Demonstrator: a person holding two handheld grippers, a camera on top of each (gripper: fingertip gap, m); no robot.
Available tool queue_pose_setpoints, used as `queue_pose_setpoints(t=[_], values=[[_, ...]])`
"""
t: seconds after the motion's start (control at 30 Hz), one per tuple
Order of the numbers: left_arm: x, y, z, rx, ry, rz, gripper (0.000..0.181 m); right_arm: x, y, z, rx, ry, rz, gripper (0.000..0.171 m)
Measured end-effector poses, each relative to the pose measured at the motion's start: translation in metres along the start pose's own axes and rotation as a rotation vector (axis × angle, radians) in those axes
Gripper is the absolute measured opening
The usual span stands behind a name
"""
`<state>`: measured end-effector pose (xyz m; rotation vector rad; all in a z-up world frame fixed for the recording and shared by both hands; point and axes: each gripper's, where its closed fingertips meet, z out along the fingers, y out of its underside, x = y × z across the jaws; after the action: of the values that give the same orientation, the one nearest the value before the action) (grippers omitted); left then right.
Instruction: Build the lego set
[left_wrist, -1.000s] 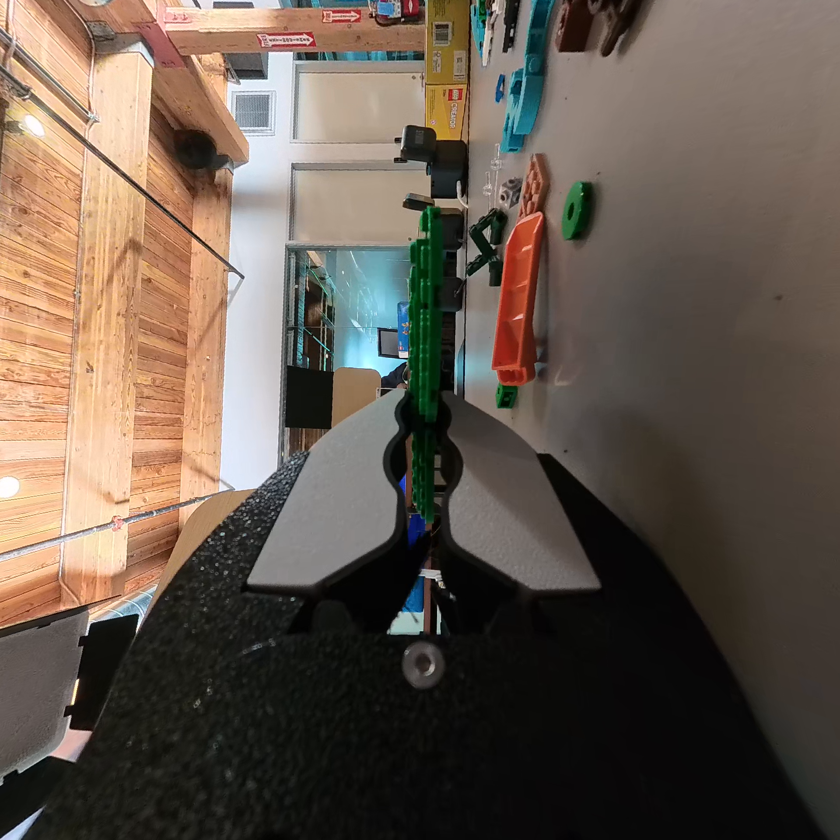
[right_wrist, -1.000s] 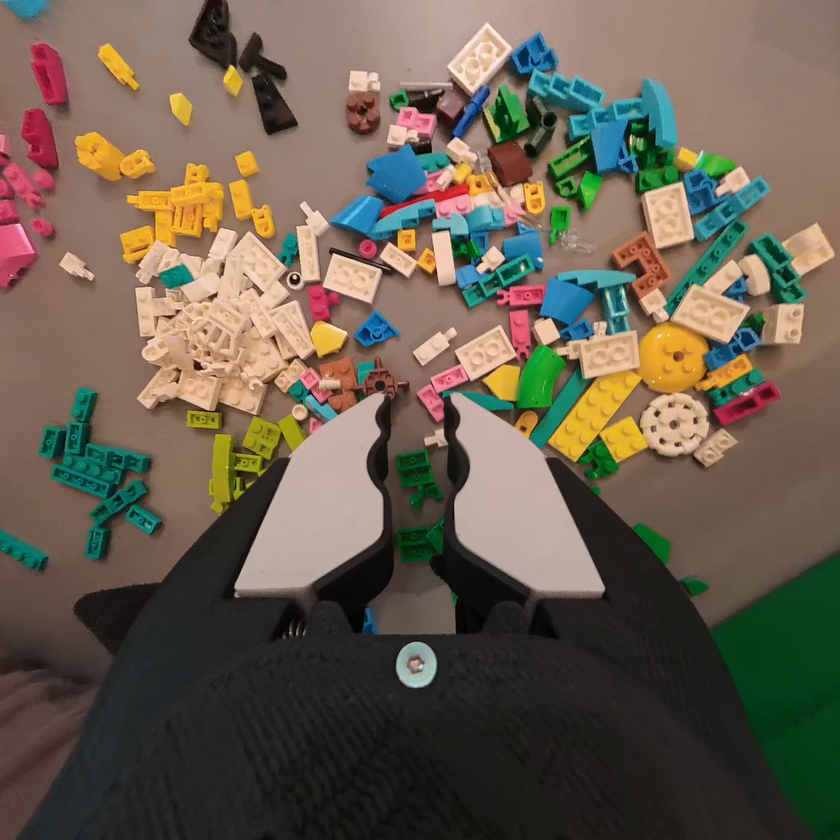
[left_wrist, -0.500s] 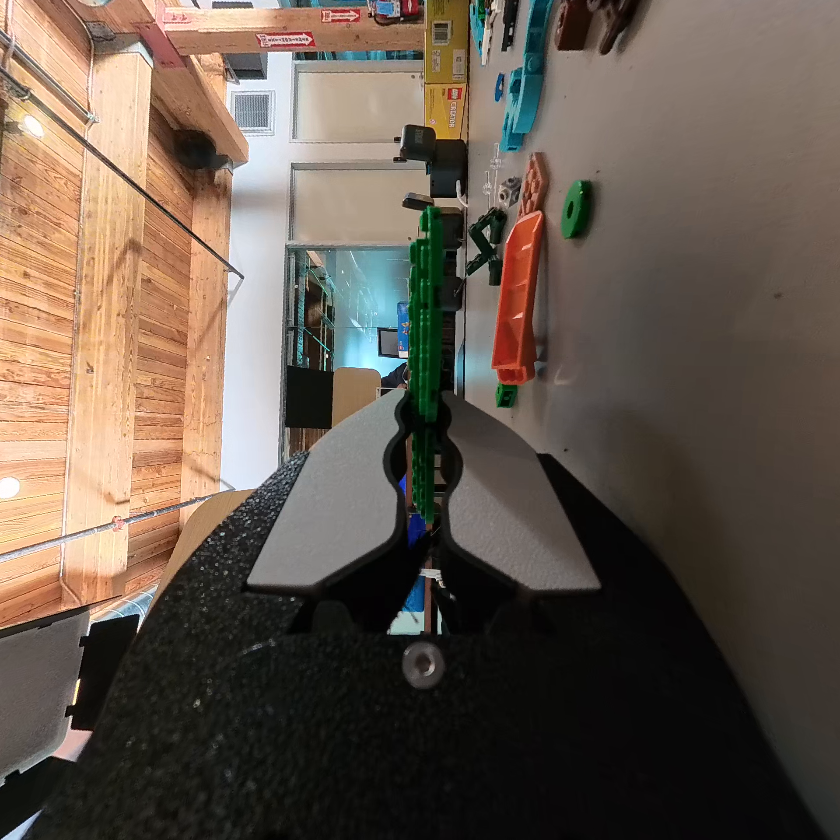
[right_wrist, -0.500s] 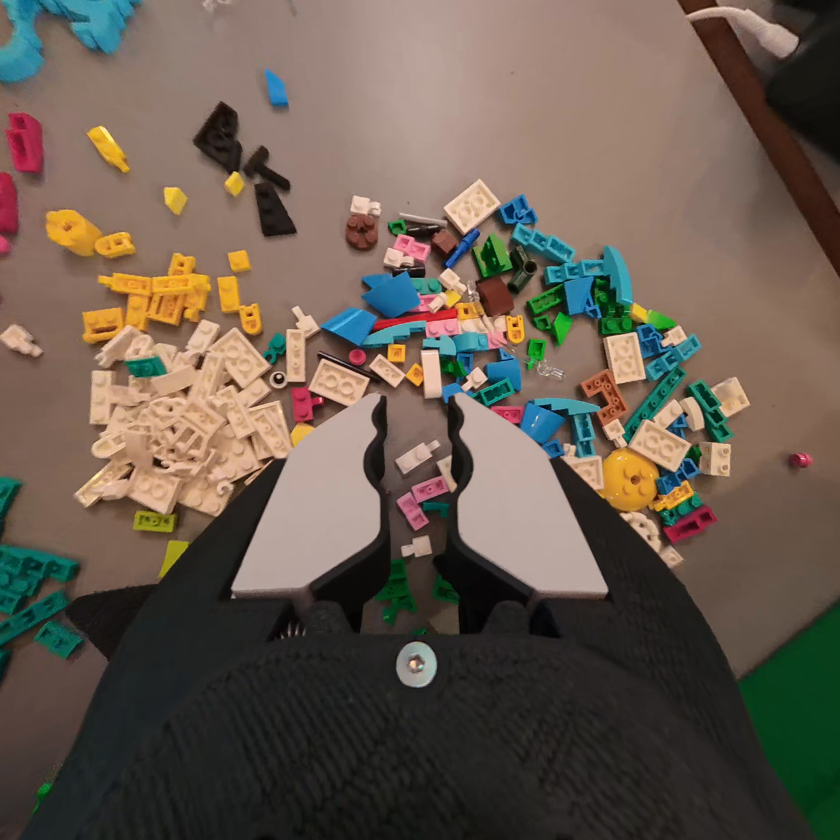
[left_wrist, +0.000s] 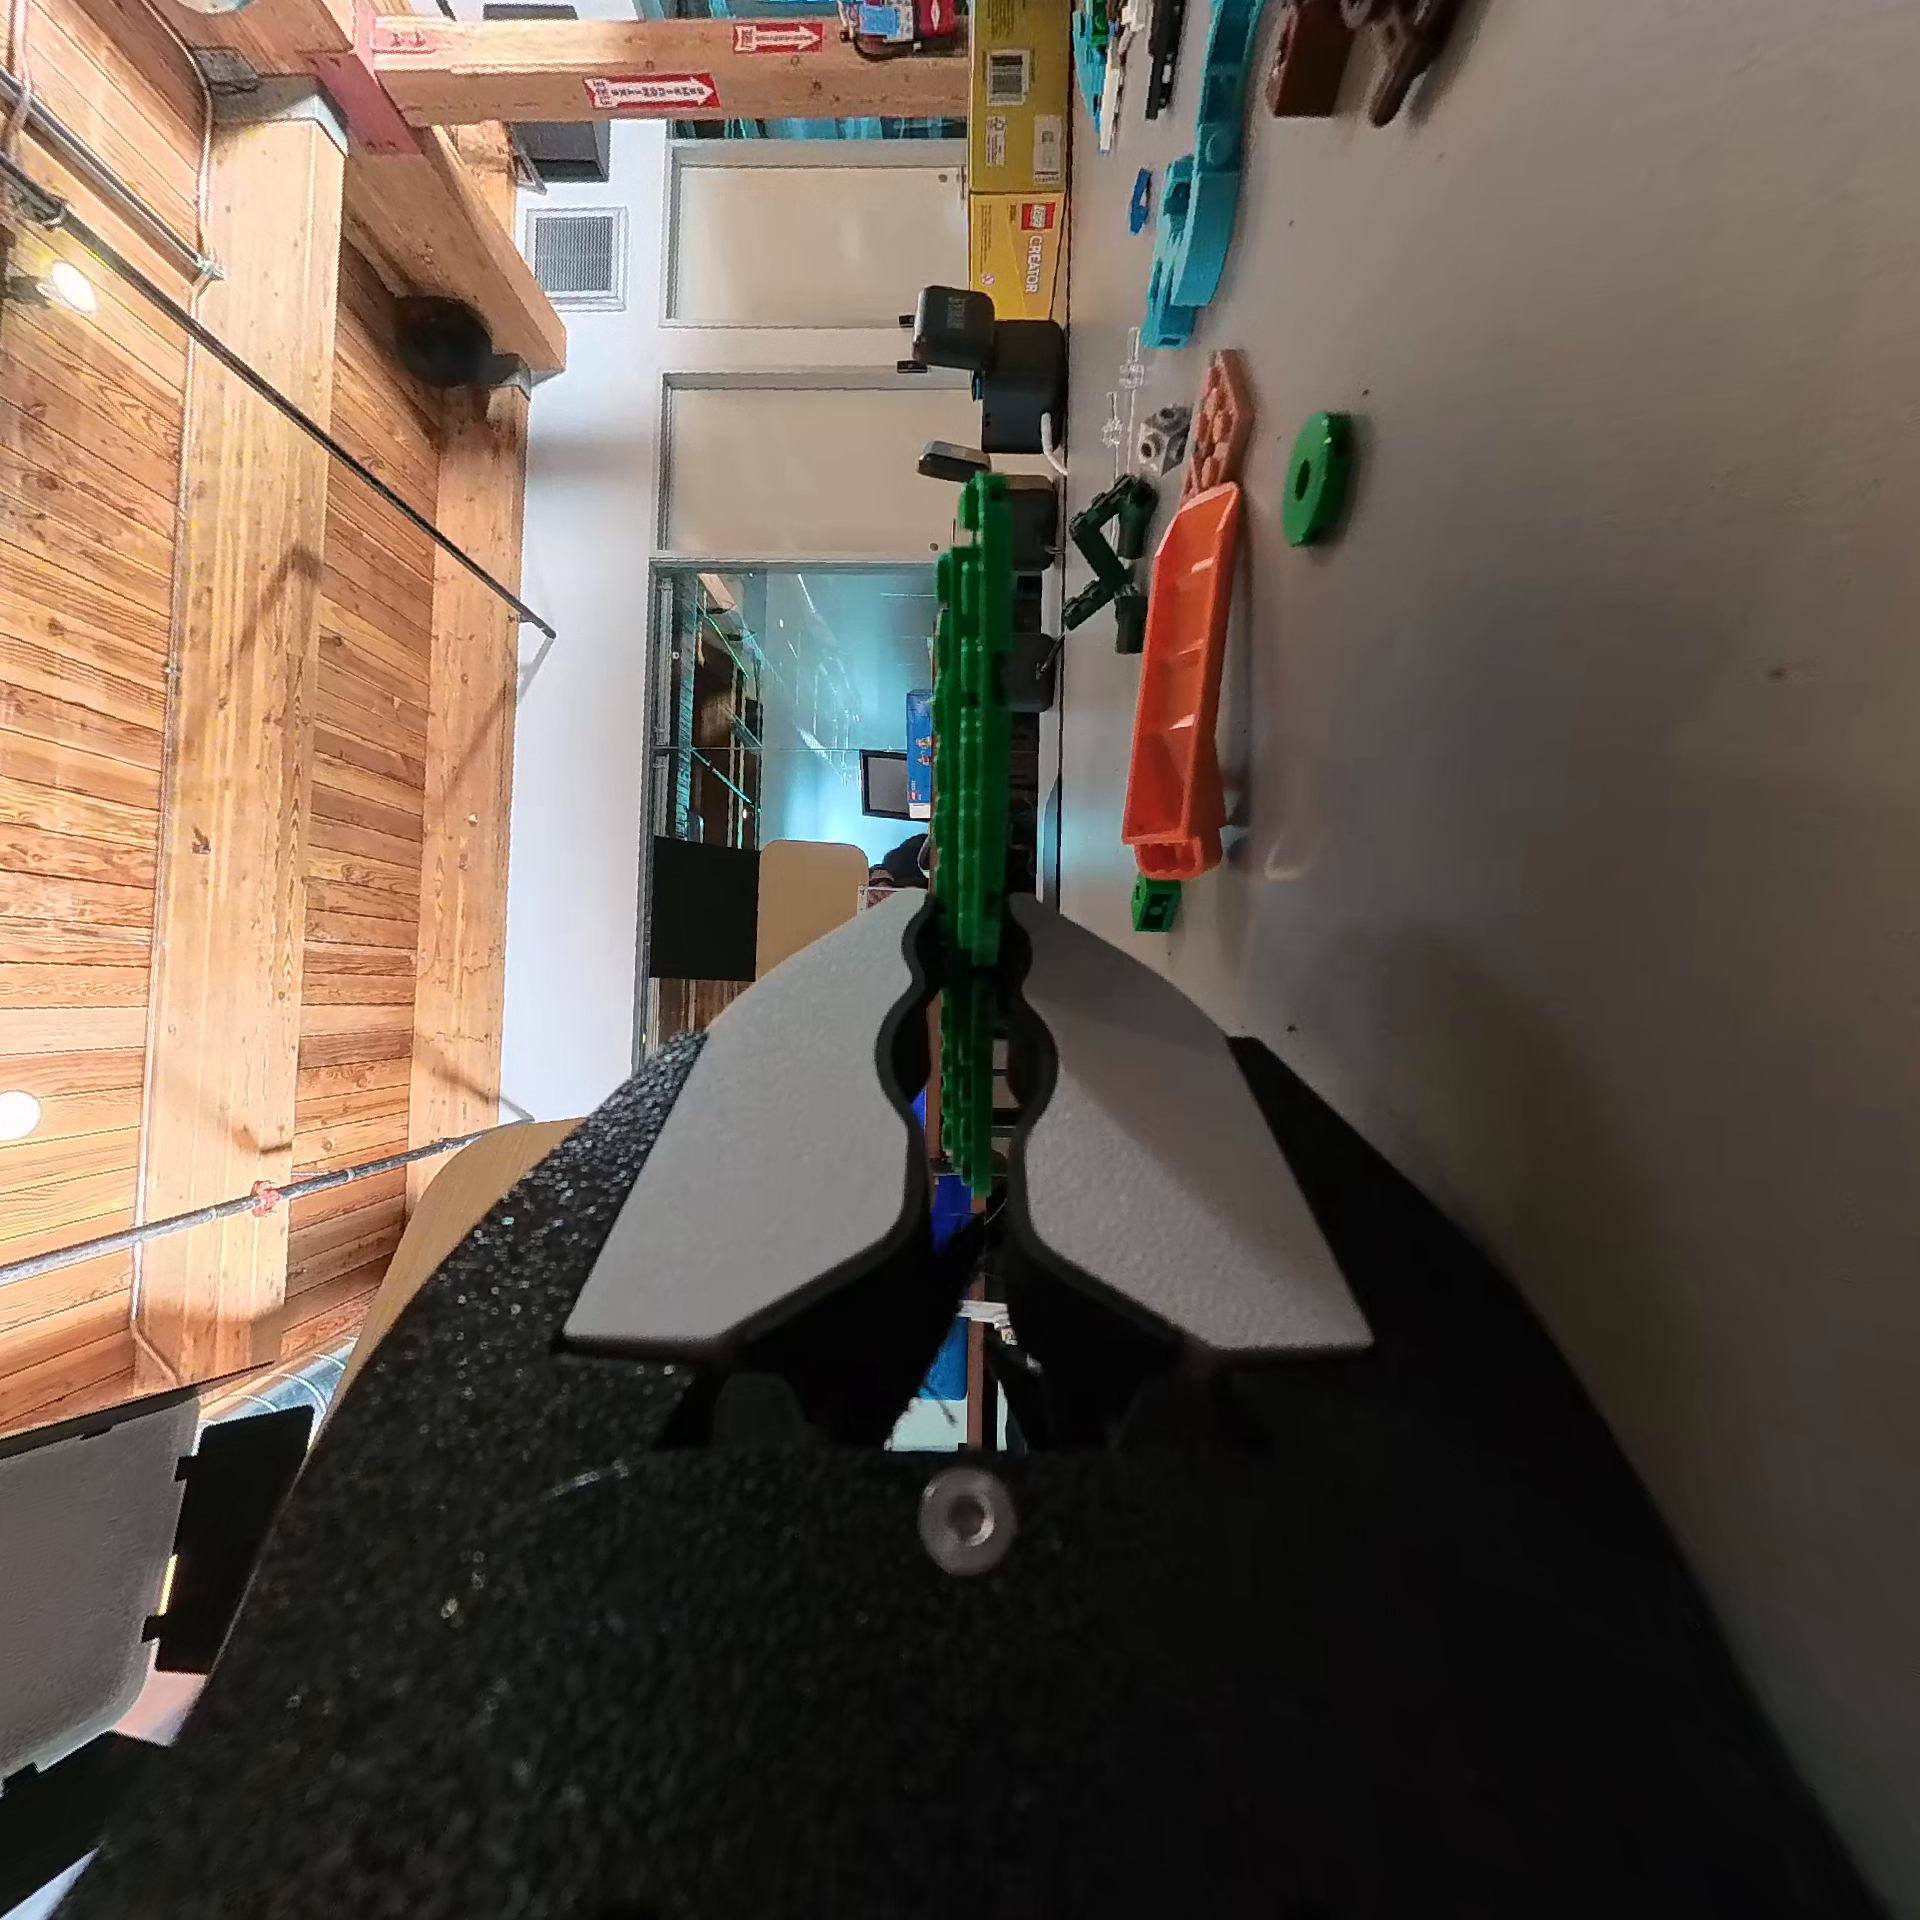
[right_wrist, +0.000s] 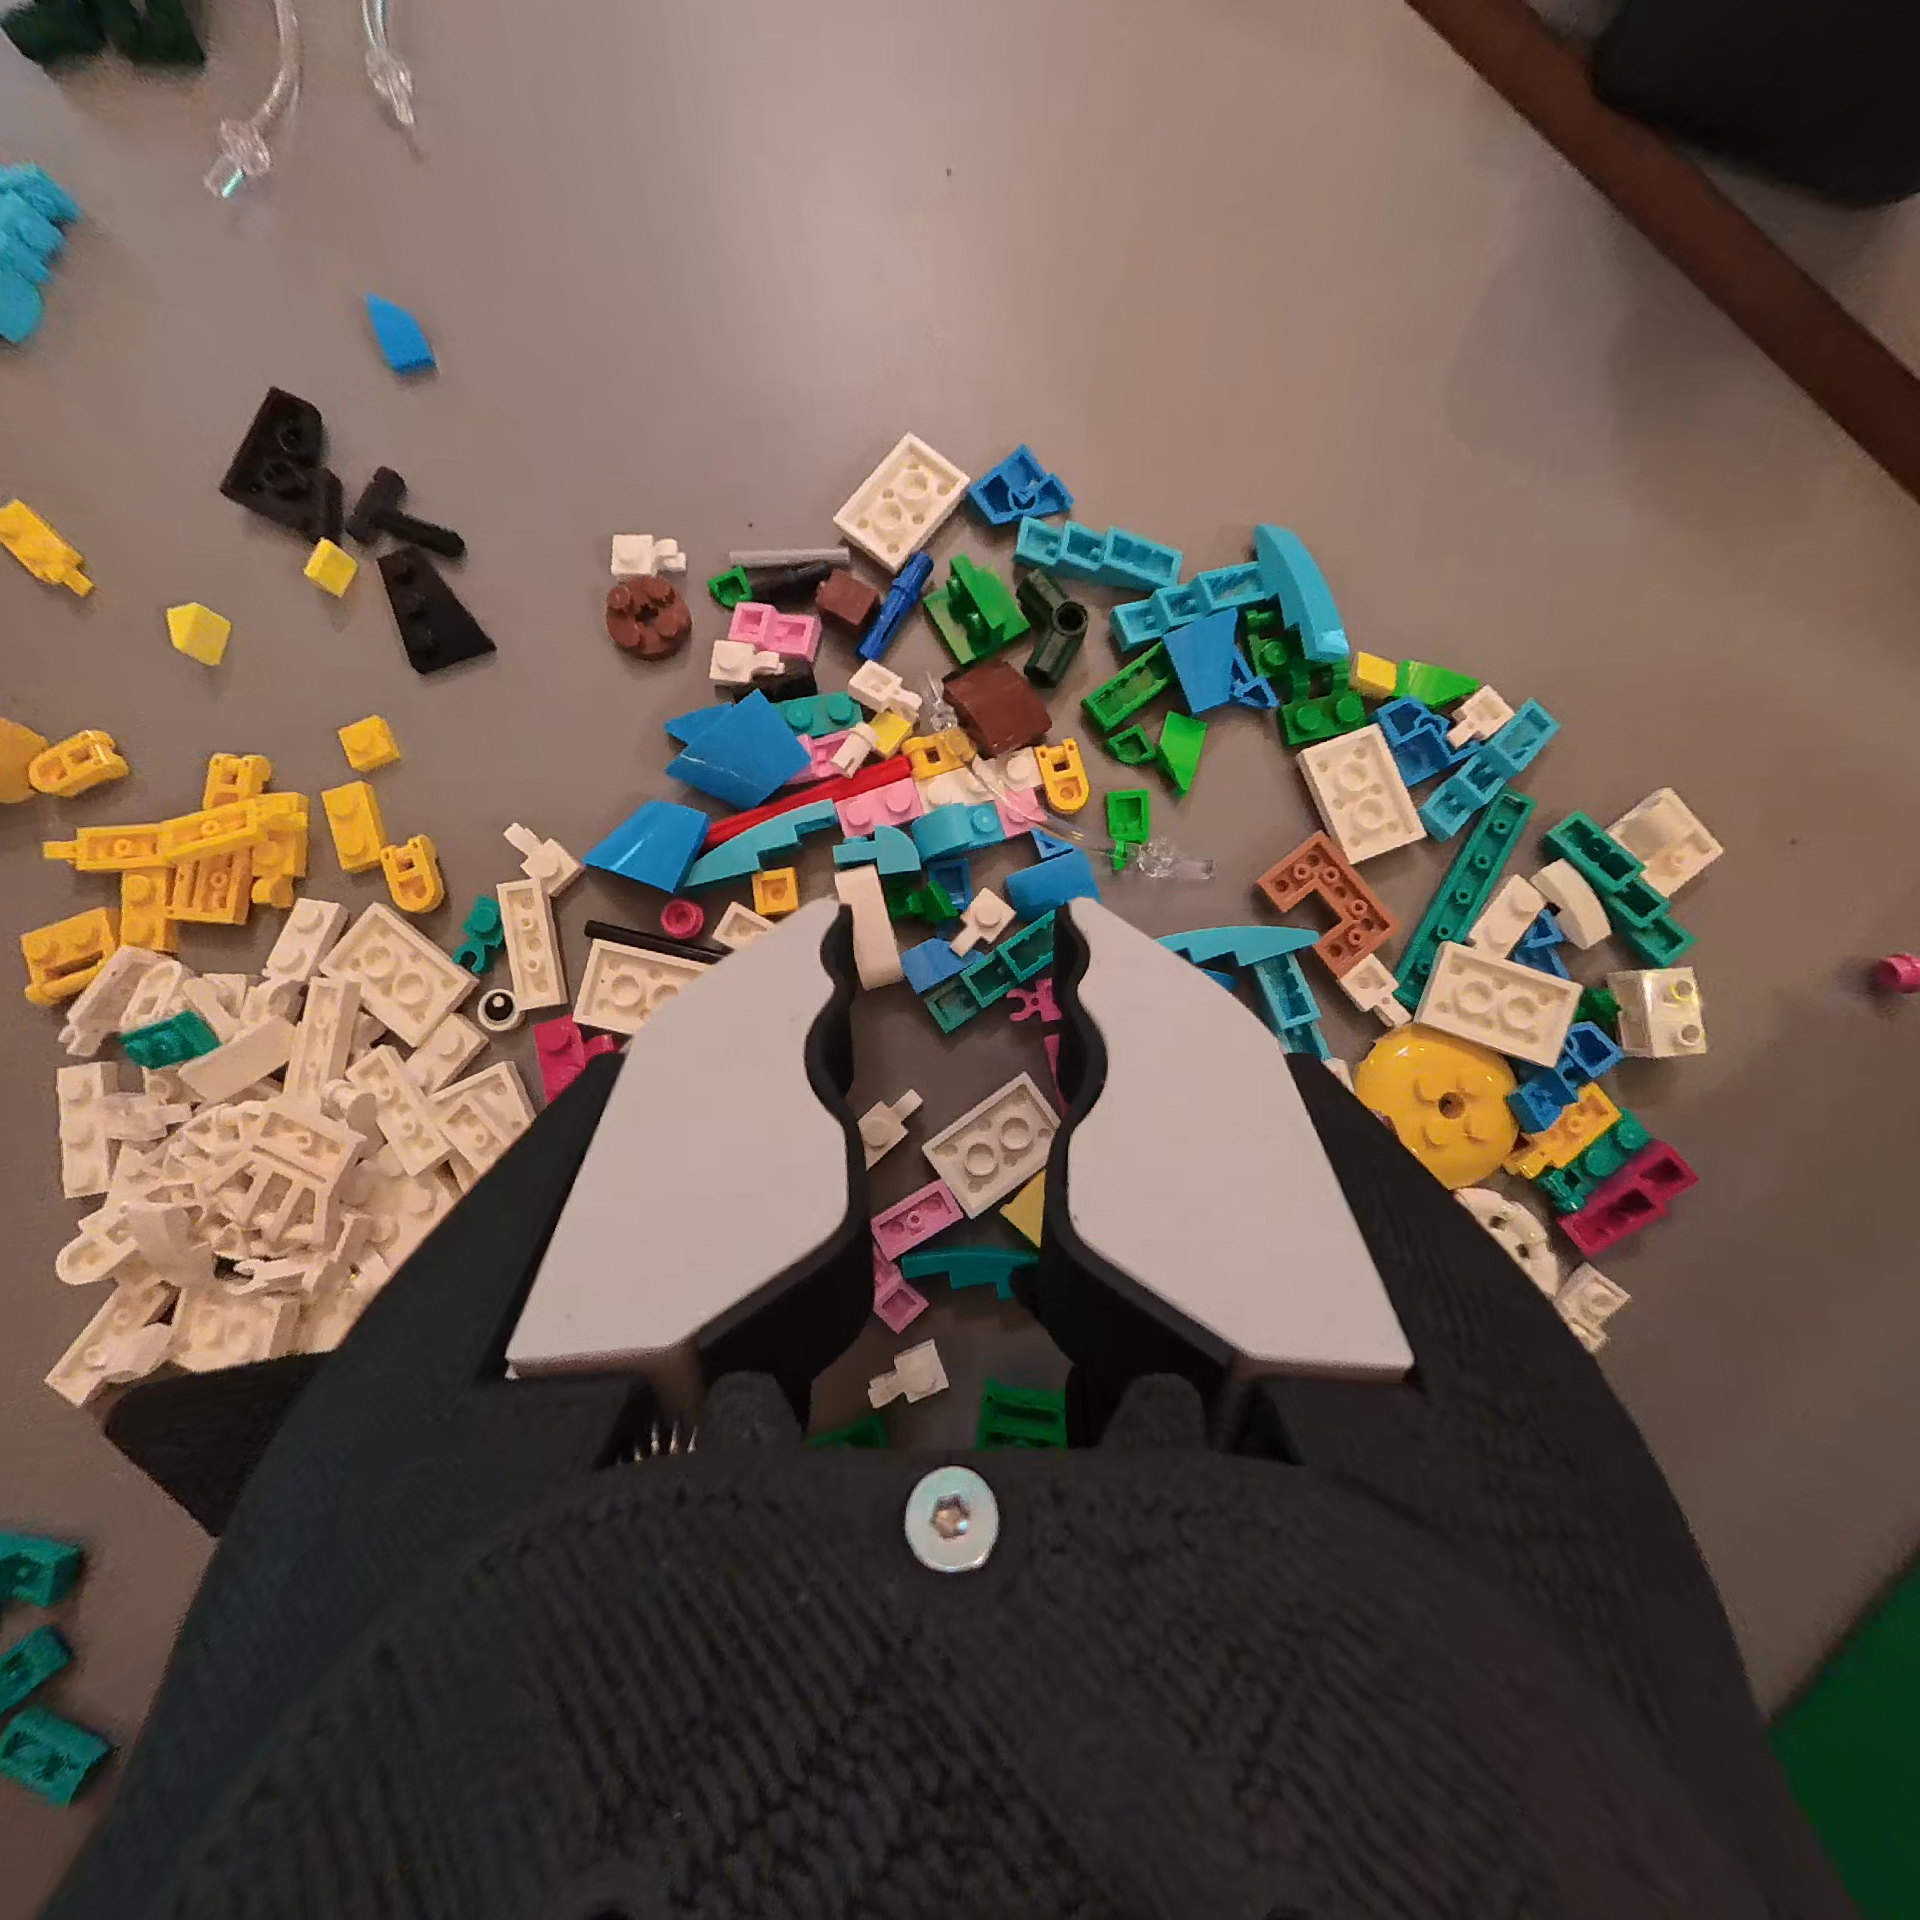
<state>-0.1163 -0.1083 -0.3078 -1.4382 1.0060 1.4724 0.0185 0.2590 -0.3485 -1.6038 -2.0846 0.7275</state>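
Note:
My left gripper (left_wrist: 971, 920) is shut on a green studded plate (left_wrist: 971, 717), held edge-on above the grey table (left_wrist: 1558, 935), which runs down the right side of the rolled left wrist view. My right gripper (right_wrist: 951, 914) is open and empty. It hangs over a mixed pile of small bricks (right_wrist: 987, 790). A white curved piece (right_wrist: 873, 935) and blue and teal pieces (right_wrist: 987, 966) lie between its fingertips. A white 2x2 plate (right_wrist: 992, 1143) and a pink plate (right_wrist: 914, 1221) show between the fingers below.
An orange sloped piece (left_wrist: 1184, 696), a green ring (left_wrist: 1314, 478) and a yellow box (left_wrist: 1018, 156) sit beyond the left gripper. White bricks (right_wrist: 260, 1122) and yellow bricks (right_wrist: 197, 852) lie left of the right gripper. A yellow dish (right_wrist: 1449, 1117) lies right. The table edge (right_wrist: 1714, 239) runs top right. About 40 cm separates my left fingertips from my right.
My right gripper has moved forward over the pile and its jaws have spread wider. My left gripper and the green plate have not moved.

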Motion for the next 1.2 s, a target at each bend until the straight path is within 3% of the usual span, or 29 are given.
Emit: queue_pose_setpoints(t=[0.2, 0.43, 0.57, 0.67, 1.03, 1.2], values=[[0.0, 0.0, 0.0, 0.001, 0.0, 0.0, 0.008, -0.022, 0.011, -0.007, -0.073, -0.123, -0.054, 0.026], [0.0, 0.0, 0.0, 0.001, 0.001, 0.004, 0.009, 0.028, 0.019, -0.046, -0.051, 0.138, 0.026, 0.026], [0.0, 0.0, 0.0, 0.0, 0.002, 0.004, 0.009, 0.045, 0.049, -0.06, -0.205, 0.242, 0.026, 0.024], [0.0, 0.0, 0.0, 0.0, 0.002, 0.005, 0.008, 0.046, 0.064, -0.062, -0.291, 0.253, -0.001, 0.025], [0.001, 0.0, 0.0, 0.0, 0.003, 0.005, 0.008, 0.058, 0.078, -0.059, -0.354, 0.301, 0.007, 0.025], [0.001, 0.0, 0.0, 0.0, 0.003, 0.006, 0.008, 0.073, 0.054, -0.058, -0.219, 0.399, -0.014, 0.025]])
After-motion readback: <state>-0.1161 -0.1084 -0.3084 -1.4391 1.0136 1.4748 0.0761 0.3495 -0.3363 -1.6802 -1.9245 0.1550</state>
